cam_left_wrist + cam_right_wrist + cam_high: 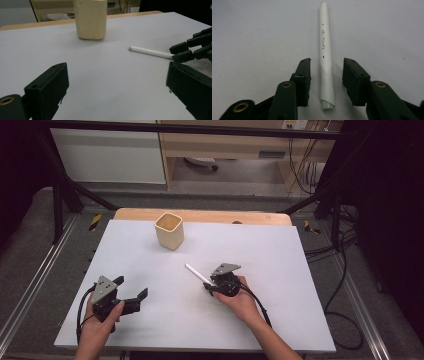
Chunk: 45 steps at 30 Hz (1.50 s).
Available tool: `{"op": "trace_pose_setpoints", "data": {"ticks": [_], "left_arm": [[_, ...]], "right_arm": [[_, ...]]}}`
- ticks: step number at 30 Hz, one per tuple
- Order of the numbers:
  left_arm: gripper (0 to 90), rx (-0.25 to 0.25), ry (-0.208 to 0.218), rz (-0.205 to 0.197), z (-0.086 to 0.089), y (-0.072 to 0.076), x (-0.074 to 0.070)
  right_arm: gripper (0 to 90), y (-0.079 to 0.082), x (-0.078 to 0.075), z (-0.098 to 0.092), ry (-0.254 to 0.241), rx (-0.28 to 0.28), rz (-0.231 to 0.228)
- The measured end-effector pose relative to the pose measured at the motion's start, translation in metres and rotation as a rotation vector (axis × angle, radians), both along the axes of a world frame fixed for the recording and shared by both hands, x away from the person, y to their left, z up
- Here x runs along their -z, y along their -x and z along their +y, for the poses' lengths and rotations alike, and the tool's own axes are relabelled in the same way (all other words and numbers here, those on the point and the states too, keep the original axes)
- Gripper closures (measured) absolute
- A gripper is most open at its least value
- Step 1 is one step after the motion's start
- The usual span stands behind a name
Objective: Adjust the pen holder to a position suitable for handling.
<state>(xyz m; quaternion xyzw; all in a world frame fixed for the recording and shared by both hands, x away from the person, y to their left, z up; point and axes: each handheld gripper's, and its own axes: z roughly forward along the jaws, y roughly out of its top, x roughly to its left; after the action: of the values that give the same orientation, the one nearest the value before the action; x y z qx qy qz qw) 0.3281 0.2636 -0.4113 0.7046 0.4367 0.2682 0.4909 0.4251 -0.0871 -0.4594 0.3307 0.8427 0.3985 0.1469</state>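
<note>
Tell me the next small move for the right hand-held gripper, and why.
Probably close the right hand-held gripper the rest of the way on the white pen. The pen lies on the table between its jaws, with a gap on each side, so nothing is gripped yet.

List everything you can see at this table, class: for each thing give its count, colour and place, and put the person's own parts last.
Pen: one, white, lying flat on the sheet right of centre, between the jaws of the right gripper with a gap on each side.
Cup: one, cream, squarish, upright near the far edge of the sheet.
Sheet: one, white, covering most of the table.
Table: one, light wood, its far edge showing beyond the sheet.
Left gripper: one, black with a grey plate, near left of the sheet, jaws wide apart with nothing between them.
Right gripper: one, black with a grey plate, jaws either side of the pen.
Hands: two, one holding each gripper, coming in from the near edge.
</note>
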Motion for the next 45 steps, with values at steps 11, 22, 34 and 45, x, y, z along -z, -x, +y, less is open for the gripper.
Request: {"op": "trace_pose_setpoints", "data": {"ticks": [11,22,34,45], "left_arm": [[4.8,0.006,-0.005,-0.001,-0.002,0.000,0.000],[4.9,-0.011,0.009,-0.008,0.000,0.001,-0.001],[5.1,0.002,-0.001,-0.017,-0.011,0.003,-0.001],[5.1,0.028,-0.005,-0.017,-0.021,0.004,-0.002]], "right_arm": [[78.3,0.000,0.001,0.004,0.018,-0.028,-0.024],[79.0,0.000,-0.004,-0.001,0.029,-0.054,-0.001],[79.0,0.011,-0.012,-0.011,0.008,-0.071,-0.033],[79.0,0.028,-0.019,-0.025,-0.003,-0.074,-0.051]]}}
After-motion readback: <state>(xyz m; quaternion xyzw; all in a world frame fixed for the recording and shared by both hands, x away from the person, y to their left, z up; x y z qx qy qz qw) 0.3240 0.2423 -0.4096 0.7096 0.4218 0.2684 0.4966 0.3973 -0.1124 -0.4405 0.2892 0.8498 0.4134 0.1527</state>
